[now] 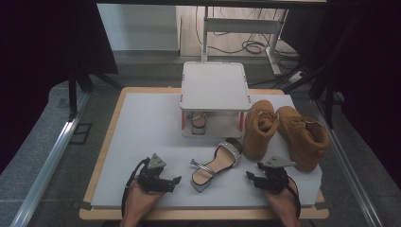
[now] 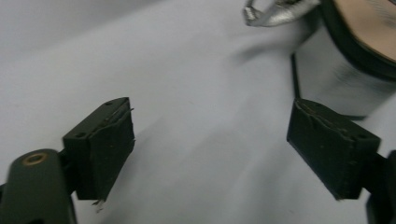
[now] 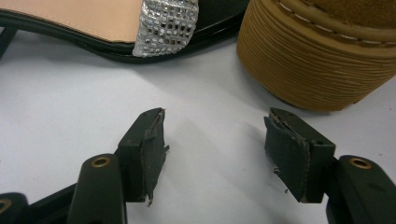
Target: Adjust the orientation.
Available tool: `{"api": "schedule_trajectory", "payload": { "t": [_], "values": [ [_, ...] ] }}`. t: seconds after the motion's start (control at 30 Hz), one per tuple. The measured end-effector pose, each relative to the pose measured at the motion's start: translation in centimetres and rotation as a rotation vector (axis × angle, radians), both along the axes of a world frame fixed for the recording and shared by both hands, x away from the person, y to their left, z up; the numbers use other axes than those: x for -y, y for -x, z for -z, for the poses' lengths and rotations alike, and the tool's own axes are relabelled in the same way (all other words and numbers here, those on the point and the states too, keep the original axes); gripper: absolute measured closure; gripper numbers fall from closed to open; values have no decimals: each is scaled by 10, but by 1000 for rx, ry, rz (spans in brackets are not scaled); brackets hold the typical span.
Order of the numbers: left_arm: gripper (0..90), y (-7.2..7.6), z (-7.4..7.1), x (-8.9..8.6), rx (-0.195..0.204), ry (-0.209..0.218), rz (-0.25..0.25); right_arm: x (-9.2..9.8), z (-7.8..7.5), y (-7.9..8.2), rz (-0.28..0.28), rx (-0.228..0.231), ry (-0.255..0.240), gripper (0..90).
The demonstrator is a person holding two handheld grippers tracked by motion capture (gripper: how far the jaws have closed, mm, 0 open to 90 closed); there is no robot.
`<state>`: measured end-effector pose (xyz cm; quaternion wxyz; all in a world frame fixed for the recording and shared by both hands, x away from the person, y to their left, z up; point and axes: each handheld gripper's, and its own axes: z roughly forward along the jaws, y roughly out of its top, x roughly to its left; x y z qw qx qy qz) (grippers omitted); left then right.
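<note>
flanking silver sandal (image 1: 215, 165), both claws gaping, second sandal (image 1: 198, 121) half hidden under shelf (image 1: 215, 86)

A silver heeled sandal (image 1: 215, 163) with a tan insole and a glittering checked strap lies on the pale grey mat (image 1: 142, 137) beside two tan suede boots (image 1: 283, 132) and a white rack (image 1: 215, 97) with red posts.

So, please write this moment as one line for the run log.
left gripper: open, empty | right gripper: open, empty | silver sandal: on mat between them, untouched | tan boots: right of sandal
</note>
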<state>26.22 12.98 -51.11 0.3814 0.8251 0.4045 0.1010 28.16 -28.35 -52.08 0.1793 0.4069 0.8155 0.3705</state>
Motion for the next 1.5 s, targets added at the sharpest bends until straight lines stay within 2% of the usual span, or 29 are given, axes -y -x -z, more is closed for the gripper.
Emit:
{"api": "schedule_trajectory", "payload": {
  "t": [0.27, 0.63, 0.9, 1.07, 1.23, 1.5],
  "values": [
    [122, 14, -1, 13, -16, 16, 102, 0, 0, 0, 0, 0, 0, 377],
    [130, 16, -1, 37, -20, 15, 177, 0, 0, 0, 0, 0, 0, 376],
    [149, 11, -1, 56, -29, 11, 213, 0, 0, 0, -1, 0, -1, 375],
    [154, 6, 0, 66, -34, -9, 235, 0, 0, 0, -1, 1, -1, 375],
    [163, 0, 0, 76, -51, -2, 241, 0, 0, 0, -1, 1, 0, 375],
    [202, -11, -1, 91, -66, -30, 246, 0, 0, 0, -1, 2, 0, 375]
  ]
}}
